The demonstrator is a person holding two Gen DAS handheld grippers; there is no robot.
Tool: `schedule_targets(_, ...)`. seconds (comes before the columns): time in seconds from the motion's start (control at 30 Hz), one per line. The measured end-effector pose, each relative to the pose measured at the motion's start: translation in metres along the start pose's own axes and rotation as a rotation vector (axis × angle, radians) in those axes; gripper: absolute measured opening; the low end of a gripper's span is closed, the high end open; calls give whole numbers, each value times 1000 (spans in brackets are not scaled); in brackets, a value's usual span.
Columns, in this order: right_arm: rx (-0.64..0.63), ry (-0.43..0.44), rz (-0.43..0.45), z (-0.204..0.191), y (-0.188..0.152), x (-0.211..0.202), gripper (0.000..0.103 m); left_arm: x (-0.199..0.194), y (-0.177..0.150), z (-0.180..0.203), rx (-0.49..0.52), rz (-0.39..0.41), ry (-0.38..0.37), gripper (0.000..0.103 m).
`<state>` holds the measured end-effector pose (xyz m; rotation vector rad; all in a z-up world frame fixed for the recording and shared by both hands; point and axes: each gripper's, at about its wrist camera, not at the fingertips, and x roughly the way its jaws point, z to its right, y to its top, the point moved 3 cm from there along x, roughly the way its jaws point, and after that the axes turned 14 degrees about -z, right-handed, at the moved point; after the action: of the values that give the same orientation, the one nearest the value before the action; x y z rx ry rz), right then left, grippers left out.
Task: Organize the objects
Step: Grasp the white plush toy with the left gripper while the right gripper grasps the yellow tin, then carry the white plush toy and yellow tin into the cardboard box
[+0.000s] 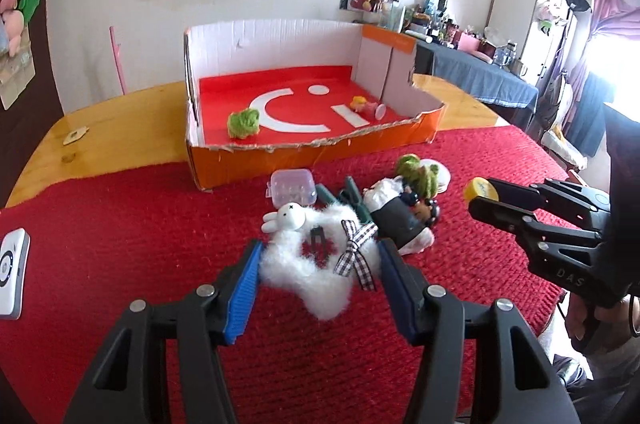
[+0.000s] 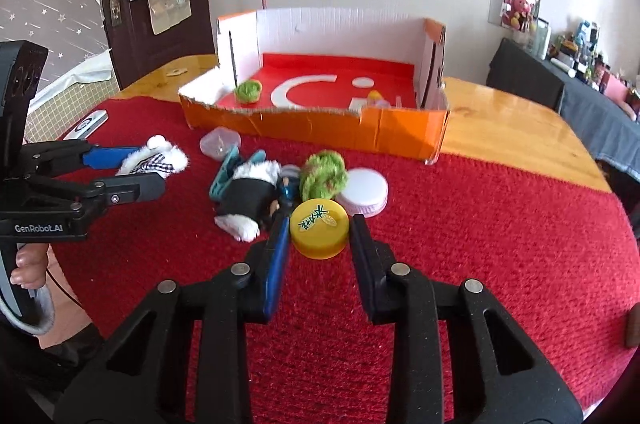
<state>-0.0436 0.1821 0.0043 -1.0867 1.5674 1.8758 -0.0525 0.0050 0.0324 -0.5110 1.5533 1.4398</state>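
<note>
My left gripper (image 1: pixel 320 256) is shut on a white fluffy hair clip (image 1: pixel 320 264) with a checked bow and a small rabbit head, held above the red mat; it also shows in the right wrist view (image 2: pixel 154 159). My right gripper (image 2: pixel 320 232) is shut on a yellow bottle cap (image 2: pixel 319 228), which also shows in the left wrist view (image 1: pixel 478 188). On the mat lie a doll in black (image 2: pixel 246 199), a green yarn ball (image 2: pixel 323 175), a white lid (image 2: pixel 364 197), a teal clip (image 2: pixel 224 175) and a clear plastic case (image 1: pixel 291 187).
An orange cardboard box (image 1: pixel 304 147) with a red floor stands behind the pile. It holds a green pompom (image 1: pixel 243 123) and a small pink-and-yellow toy (image 1: pixel 362 103). A white device (image 1: pixel 10 256) lies at the mat's left edge. The wooden table (image 2: pixel 520 127) surrounds the mat.
</note>
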Motion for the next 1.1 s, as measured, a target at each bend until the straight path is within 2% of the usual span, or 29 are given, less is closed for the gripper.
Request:
schedule_targets(0.4, 7, 28, 7, 1, 7, -3, 29, -13, 9, 5, 15, 32, -5, 59)
schedule_targets(0.63, -16, 33, 67, 6, 40, -16, 29, -26, 36, 4, 44, 86, -13, 59)
schedule_targets(0.77, -41, 48, 71, 11, 69, -14, 29, -23, 63, 2, 74, 80, -25, 59)
schedule_targets(0.9, -65, 80, 37, 18, 97, 1, 29, -11, 88, 0, 108, 47, -47, 59)
schedule_targets(1.1, -115, 140, -96, 25, 131, 44, 29, 23, 118, -1, 170, -48, -57, 59)
